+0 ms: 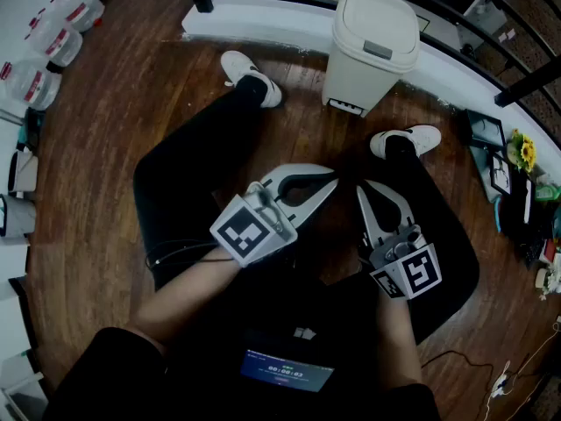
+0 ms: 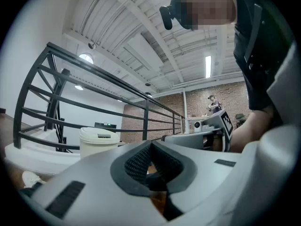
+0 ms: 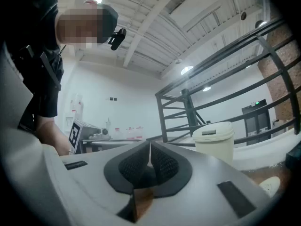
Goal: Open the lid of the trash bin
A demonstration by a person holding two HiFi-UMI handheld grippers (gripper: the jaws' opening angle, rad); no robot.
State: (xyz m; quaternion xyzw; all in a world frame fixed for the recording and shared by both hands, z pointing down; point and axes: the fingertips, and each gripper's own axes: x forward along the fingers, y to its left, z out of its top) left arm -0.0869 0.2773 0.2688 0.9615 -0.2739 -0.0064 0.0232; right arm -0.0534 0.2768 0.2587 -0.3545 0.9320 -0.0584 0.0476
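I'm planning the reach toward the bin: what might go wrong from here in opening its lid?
1. Both the left tongs and right tongs are shut over the lap, far from the trash bin; a long reach may miss the small grey tab.
2. The lid is domed and smooth, so shut tips may slip off.
3. The bin stands free on the wood floor and looks light; a push may slide or tip it.

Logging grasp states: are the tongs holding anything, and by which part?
Nothing is held: the left tongs and the right tongs are both shut and empty; the trash bin stands apart from them.
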